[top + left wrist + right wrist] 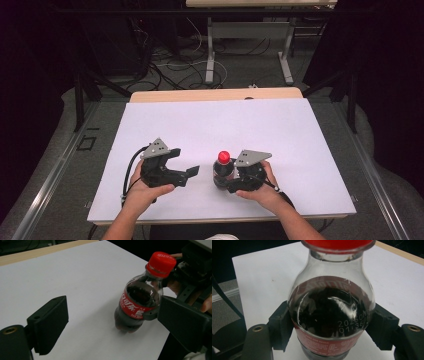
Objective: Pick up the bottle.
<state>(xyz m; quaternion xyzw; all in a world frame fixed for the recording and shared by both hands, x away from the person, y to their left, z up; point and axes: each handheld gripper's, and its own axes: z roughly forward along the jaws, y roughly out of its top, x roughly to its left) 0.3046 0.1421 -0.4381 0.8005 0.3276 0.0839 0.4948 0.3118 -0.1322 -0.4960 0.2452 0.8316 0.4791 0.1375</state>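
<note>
Here the right claw (pixel 227 181) clamps the cola bottle (pixel 222 170) upright on the table (pixel 300 150), left claw (pixel 187 167) open and empty beside it

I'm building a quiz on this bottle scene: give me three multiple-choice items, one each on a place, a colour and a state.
1. Where does the cola bottle stand?
A. on the white table top
B. on the floor
C. on a shelf

2. What colour is the bottle cap?
A. blue
B. red
C. white

3. How is the right tool set?
A. open, away from the bottle
B. lying on the table
C. shut on the bottle

Key: 1 A, its base rests on the white top; 2 B, the cap shows red; 3 C, both pads press its sides.
</note>
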